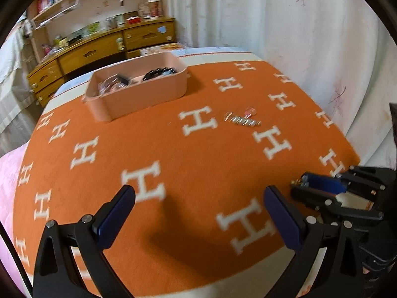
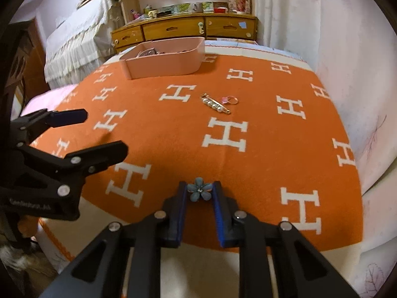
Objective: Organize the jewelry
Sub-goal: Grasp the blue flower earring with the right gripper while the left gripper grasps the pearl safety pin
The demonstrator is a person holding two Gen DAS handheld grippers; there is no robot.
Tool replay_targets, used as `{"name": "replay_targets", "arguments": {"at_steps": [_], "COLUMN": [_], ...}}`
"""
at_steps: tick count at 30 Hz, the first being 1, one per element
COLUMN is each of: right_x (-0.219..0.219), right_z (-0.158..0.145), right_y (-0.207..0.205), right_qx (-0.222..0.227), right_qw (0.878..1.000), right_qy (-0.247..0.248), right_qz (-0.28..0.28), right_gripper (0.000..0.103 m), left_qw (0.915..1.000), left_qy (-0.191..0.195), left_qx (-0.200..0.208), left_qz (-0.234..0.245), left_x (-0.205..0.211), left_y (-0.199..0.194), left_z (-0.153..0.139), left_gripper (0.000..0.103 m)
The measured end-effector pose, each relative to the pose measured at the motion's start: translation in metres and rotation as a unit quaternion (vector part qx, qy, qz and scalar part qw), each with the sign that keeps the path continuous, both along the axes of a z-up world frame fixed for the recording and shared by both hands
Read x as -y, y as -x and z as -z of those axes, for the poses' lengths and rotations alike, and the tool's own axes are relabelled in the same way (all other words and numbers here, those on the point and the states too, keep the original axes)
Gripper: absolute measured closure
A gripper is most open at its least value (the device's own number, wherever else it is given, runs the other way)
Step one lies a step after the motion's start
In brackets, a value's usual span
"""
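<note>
Spread over the bed, an orange blanket (image 2: pixel 248 168) keeps the pearl pin (image 2: pixel 216 104) and pink ring (image 2: pixel 230 99) visible near the pink box (image 2: pixel 163 62), while the right gripper (image 2: pixel 199 193) jaws pinch a blue flower brooch (image 2: pixel 199 192) at the near edge and the left gripper (image 1: pixel 198 198) jaws gape empty.

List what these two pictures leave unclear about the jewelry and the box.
- Box contents: right wrist view, the near wall hides most; left wrist view, blurred.
- Pearl pin and ring: left wrist view, motion blur smears their detail.
- Flower brooch back: right wrist view, faces away; right gripper covers its sides.
</note>
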State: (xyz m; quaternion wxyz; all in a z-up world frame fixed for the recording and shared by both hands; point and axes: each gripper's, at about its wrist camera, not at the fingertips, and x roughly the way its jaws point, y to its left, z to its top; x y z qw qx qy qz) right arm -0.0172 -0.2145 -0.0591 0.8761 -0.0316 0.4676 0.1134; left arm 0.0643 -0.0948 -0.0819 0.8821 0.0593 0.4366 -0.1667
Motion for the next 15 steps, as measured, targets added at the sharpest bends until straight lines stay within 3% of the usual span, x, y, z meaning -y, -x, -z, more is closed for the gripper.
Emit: {"name": "replay_targets", "arguments": {"at_steps": [5, 7, 11, 15], "right_x": [0.019, 0.027, 0.042, 0.052], "right_z": [-0.011, -0.018, -0.021, -0.017], "right_y": [-0.014, -0.019, -0.022, -0.024], "right_qx": [0.006, 0.017, 0.025, 0.021], "right_qw": [0.999, 0.998, 0.996, 0.994], "right_qy": [-0.027, -0.033, -0.054, -0.077], "right_qz": [0.032, 0.041, 0.062, 0.076], "right_gripper": [0.083, 0.083, 0.083, 0.083], "left_qw": [0.9979, 0.9962, 0.9924, 0.9799], "left_qy": [0.002, -0.011, 0.005, 0.044], "left_qx": [-0.008, -0.033, -0.119, -0.193], "left_qz": [0.064, 0.079, 0.032, -0.023], "left_x": [0.024, 0.035, 0.047, 0.051], "left_y": [-0.040, -0.060, -0.100, -0.120], "left_z": [-0.008, -0.007, -0.005, 0.005], "left_gripper": [0.001, 0.004, 0.012, 0.038]}}
